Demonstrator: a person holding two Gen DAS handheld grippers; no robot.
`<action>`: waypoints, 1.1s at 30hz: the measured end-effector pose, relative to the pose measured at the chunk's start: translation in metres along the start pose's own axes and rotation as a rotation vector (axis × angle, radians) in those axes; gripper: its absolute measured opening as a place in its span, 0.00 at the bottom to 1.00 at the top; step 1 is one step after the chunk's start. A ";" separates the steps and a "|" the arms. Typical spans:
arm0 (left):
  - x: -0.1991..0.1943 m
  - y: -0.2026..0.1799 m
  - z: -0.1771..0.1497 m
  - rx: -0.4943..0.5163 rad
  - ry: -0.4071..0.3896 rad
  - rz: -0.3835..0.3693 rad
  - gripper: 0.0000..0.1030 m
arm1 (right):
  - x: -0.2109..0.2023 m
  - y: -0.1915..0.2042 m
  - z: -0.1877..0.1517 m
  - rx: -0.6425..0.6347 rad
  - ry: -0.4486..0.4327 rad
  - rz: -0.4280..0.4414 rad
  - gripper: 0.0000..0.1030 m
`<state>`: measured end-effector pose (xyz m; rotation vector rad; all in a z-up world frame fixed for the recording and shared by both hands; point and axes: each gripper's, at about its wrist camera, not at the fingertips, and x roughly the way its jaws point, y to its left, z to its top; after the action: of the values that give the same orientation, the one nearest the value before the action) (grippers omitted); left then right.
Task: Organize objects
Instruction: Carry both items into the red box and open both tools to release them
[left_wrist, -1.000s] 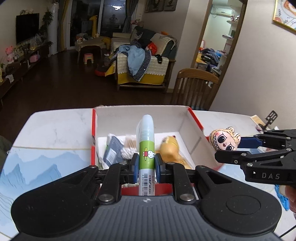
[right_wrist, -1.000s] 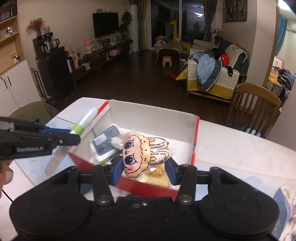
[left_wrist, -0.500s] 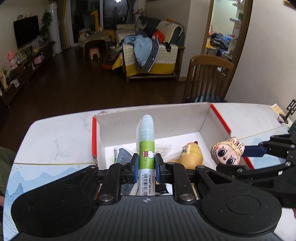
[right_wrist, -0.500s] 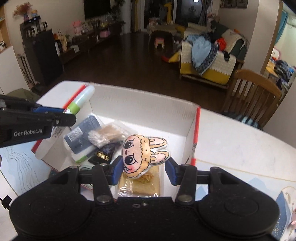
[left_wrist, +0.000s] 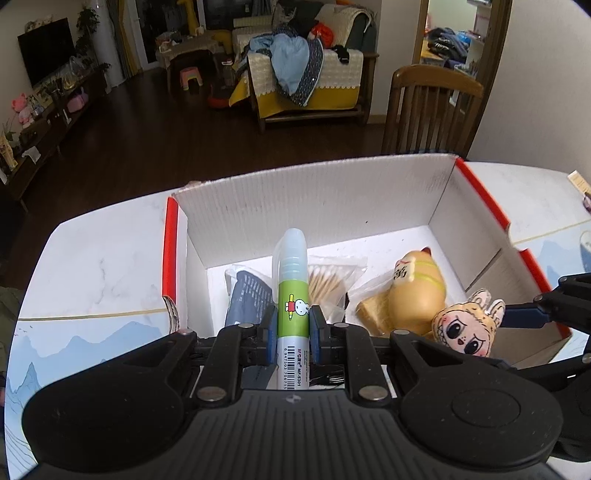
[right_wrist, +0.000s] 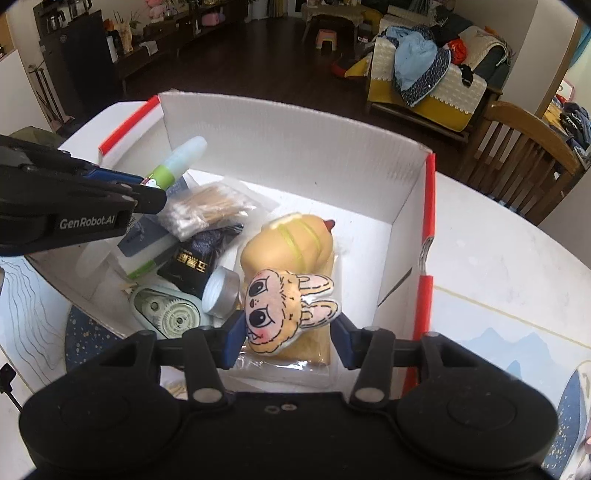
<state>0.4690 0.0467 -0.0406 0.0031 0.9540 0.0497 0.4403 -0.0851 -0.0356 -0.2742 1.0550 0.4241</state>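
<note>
A white cardboard box with red edges (left_wrist: 310, 206) (right_wrist: 295, 136) stands open on the table. My left gripper (left_wrist: 291, 328) is shut on a green-labelled glue pen (left_wrist: 291, 295), held over the box's left side; it also shows in the right wrist view (right_wrist: 173, 162). My right gripper (right_wrist: 288, 332) is shut on a flat bunny-face plush (right_wrist: 284, 306), held over the box's right side above a yellow cat figure (right_wrist: 291, 243). The plush also shows in the left wrist view (left_wrist: 469, 325).
Inside the box lie a bag of cotton swabs (right_wrist: 207, 210), a dark sachet (right_wrist: 199, 258), a small tin (right_wrist: 221, 291), a correction-tape dispenser (right_wrist: 170, 314) and a blue packet (left_wrist: 251, 295). A wooden chair (left_wrist: 432, 107) stands behind the table.
Both grippers have moved forward and down over the open box, each still holding its object. The box's contents now fill more of both views.
</note>
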 end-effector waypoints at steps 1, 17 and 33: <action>0.002 0.000 -0.001 -0.002 0.007 -0.001 0.16 | 0.002 -0.001 0.000 0.008 0.004 0.006 0.48; 0.025 0.002 -0.004 -0.001 0.094 0.005 0.16 | -0.016 -0.005 -0.001 0.033 -0.056 0.046 0.63; 0.004 0.001 -0.014 -0.026 0.062 -0.052 0.55 | -0.059 -0.010 -0.010 0.025 -0.129 0.078 0.68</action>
<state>0.4595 0.0474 -0.0518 -0.0473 1.0152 0.0138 0.4119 -0.1105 0.0118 -0.1811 0.9466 0.4918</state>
